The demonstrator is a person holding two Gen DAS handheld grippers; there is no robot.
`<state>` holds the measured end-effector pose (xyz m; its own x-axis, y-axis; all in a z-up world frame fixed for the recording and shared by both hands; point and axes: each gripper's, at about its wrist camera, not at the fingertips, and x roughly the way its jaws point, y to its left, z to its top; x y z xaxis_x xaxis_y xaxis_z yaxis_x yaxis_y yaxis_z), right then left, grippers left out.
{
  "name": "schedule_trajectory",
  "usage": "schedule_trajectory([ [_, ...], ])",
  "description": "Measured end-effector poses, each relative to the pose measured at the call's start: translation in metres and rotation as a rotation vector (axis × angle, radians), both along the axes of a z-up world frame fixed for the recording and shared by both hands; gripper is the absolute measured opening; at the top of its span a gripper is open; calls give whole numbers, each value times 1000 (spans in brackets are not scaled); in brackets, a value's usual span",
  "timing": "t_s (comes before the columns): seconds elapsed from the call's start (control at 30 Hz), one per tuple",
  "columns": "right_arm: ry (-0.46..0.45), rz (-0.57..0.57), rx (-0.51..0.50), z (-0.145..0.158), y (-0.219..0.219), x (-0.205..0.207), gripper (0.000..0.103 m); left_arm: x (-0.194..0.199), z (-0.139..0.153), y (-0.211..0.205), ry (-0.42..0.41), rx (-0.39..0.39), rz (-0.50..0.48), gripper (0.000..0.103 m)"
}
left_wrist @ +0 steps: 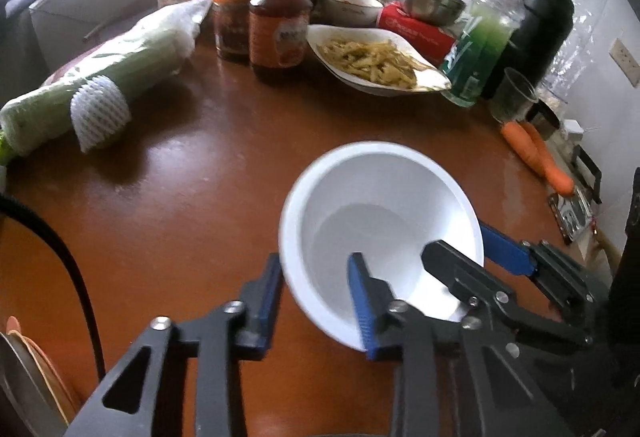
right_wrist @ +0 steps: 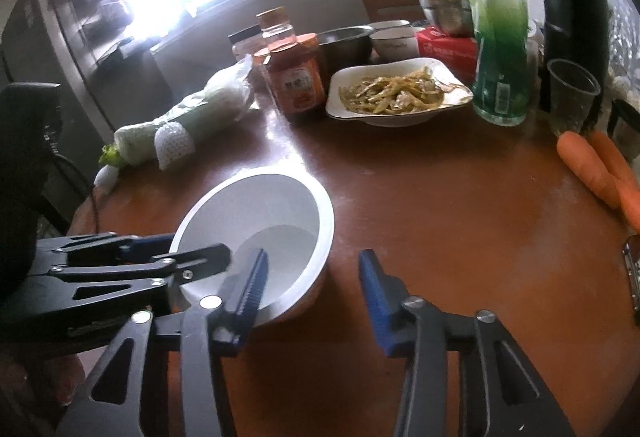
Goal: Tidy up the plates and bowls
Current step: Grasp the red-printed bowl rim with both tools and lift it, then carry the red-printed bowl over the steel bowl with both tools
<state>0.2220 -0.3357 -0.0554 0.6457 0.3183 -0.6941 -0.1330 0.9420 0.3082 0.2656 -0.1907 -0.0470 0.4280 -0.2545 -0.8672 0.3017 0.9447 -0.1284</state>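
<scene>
Near the worktop's (left_wrist: 180,197) front edge, a white bowl (left_wrist: 380,221) is sitting tilted, with both grippers straddling its rim: left gripper (left_wrist: 316,301) fingers spread, right gripper (right_wrist: 312,277) fingers likewise parted, neither visibly clamping.

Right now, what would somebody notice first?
The empty white bowl near the front of the brown table, with both tools' fingers straddling its rim. Behind it sits a white dish of yellowish food, and two orange carrots lie at the right edge.
</scene>
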Motion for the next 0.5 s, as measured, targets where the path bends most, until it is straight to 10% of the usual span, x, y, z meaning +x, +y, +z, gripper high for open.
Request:
schedule_trajectory([
  [0.5, -27, 22, -7, 13, 11, -9, 29, -12, 10, 4, -23, -30, -15, 25],
])
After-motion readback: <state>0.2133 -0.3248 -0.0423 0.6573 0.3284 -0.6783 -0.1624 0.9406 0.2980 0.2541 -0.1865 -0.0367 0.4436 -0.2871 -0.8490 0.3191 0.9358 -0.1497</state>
